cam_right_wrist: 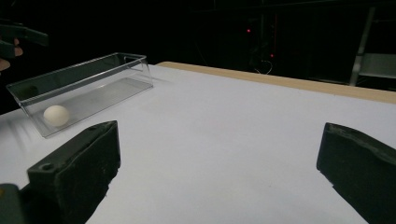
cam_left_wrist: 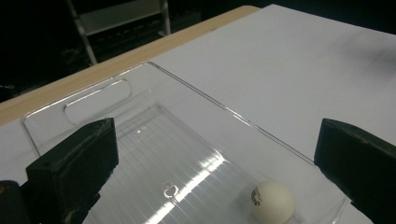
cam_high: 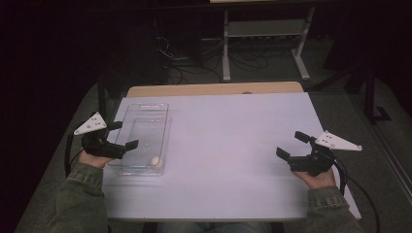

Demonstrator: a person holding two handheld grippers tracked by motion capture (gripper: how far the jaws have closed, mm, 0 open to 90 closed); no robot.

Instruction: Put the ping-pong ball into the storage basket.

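Observation:
A clear plastic tray (cam_high: 145, 108) lies on the left of the white table, long side running away from me. A white ping-pong ball (cam_high: 155, 160) rests in its near right corner; the ball (cam_left_wrist: 273, 200) has dark print on it and also appears as the ball (cam_right_wrist: 56, 115) far off. My left gripper (cam_high: 124, 135) hovers open over the tray's (cam_left_wrist: 93, 95) near left edge, jaws wide with nothing between them. My right gripper (cam_high: 291, 144) is open above the bare table at the right, well away from the tray (cam_right_wrist: 93, 70).
The white tabletop (cam_high: 233, 131) spreads between the two grippers. A wooden strip (cam_high: 214, 89) borders its far edge. Beyond it, on a dark floor, stand a white metal frame (cam_high: 262, 29) and tangled cables (cam_high: 194, 58).

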